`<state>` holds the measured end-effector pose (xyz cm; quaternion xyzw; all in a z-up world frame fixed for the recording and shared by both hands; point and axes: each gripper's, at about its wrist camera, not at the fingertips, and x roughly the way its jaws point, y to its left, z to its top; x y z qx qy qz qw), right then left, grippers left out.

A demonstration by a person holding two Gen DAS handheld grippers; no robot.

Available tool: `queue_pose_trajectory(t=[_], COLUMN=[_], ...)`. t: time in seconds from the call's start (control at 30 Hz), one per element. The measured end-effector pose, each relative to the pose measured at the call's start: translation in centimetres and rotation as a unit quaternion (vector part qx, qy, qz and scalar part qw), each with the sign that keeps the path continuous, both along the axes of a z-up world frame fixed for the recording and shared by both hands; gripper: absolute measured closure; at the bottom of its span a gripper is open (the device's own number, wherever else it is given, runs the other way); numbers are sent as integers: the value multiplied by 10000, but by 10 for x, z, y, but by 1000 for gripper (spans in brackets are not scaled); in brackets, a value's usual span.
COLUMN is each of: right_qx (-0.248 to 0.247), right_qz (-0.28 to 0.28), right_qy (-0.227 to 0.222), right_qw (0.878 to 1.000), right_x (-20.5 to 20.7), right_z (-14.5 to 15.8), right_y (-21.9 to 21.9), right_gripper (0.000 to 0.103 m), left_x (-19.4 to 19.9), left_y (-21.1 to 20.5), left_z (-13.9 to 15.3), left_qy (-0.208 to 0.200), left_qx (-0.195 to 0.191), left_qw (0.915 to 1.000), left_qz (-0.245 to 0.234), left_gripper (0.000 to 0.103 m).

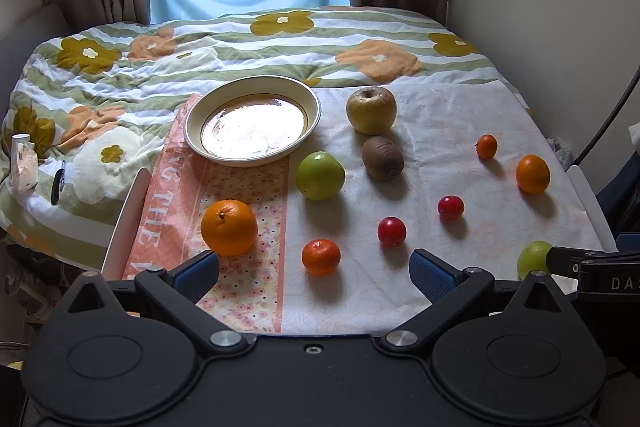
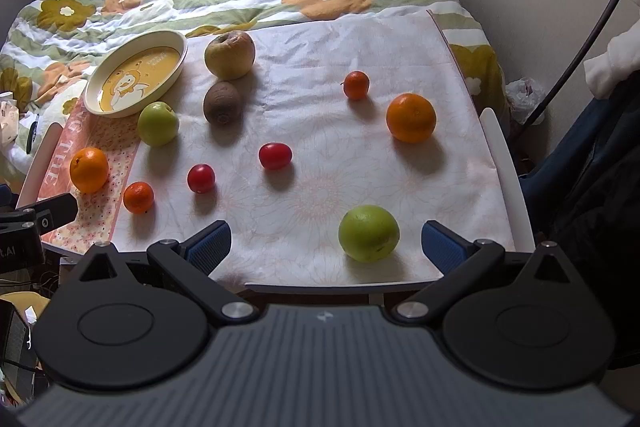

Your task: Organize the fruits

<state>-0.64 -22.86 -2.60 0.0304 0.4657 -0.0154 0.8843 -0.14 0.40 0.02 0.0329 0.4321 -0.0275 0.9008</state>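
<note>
The left gripper (image 1: 314, 269) and the right gripper (image 2: 326, 245), each with ribbed blue pads on black linkage arms, stand fully spread and grasp nothing. The round cream ceramic plate (image 2: 176, 67), glossy with a yellow cartoon print, is empty at the far left of the thin, wrinkled pale floral cloth (image 2: 320, 39). Scattered on the cloth:

- wrinkled yellow-brown apple (image 2: 230, 54), with the fuzzy brown oval kiwi (image 2: 222, 102) just beside it;
- smooth green apple (image 2: 158, 123), near the plate;
- dimpled large orange (image 1: 229, 227);
- two glossy red tomatoes (image 2: 274, 155);
- round green fruit (image 2: 369, 233) between the right gripper's pads, untouched.
</note>
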Motion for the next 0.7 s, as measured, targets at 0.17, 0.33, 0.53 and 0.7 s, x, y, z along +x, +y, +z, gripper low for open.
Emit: queue_pose_trajectory(t=[0.17,0.33,0.53,0.7], right_qx=[-10,-9,-19,-13], right_qz=[-3,-3,2,-2], right_qy=[-8,-14,-29,-37], right_qw=[10000,10000,10000,10000], right_x=[0,-3,-3,-3], right_z=[0,2,2,3], right_y=[0,0,0,0], right_gripper=[0,0,0,0], left_x=[0,0,0,-1], left_y=[0,0,0,0], left_z=[0,0,0,1], left_qy=[2,1,-6,-11], left_qx=[-1,-4,-3,-2], left_qw=[10000,10000,10000,10000], left_qz=[7,8,7,2], left_gripper=[0,0,0,0])
